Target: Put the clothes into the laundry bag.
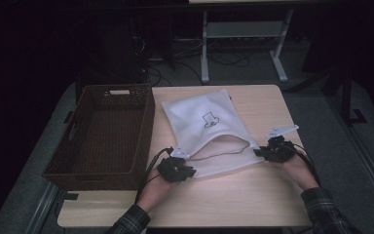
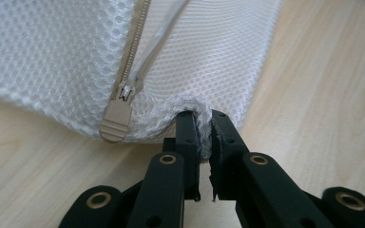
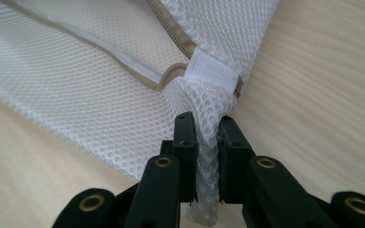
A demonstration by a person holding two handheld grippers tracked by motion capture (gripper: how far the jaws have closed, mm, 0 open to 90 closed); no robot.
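- High view: a white mesh bag point(image 1: 207, 131) lies flat on the bench point(image 1: 253, 200), just right of a dark woven basket point(image 1: 104, 134) that looks empty inside.
- The bag's near edge gapes open, with the zipper line sagging in a curve between the two grippers, so I'd say the opening is done or close to it.
- The left gripper point(image 1: 175, 168) sits at the bag's near-left corner and the right gripper point(image 1: 275, 150) at the near-right corner, one at each end of the opening.
- Left gripper view: the jaws are closed on a small fold of mesh at the bag's edge, pinching it tight. The tan zipper pull point(image 2: 116, 118) rests just beside them, on the left of that view, untouched.
- Right gripper view: the jaws are clamped on a bunched-up twist of mesh right below the white fabric tab point(image 3: 214, 73) at the zipper's end. The fabric runs down between the jaws.
- What's left is a guess: with both corners held and the basket next door, I'd bet on lifting the bag and moving it into the basket. Nothing has gone in there yet.
- The bag is on the bench surface, no part of it lifted that I can make out.
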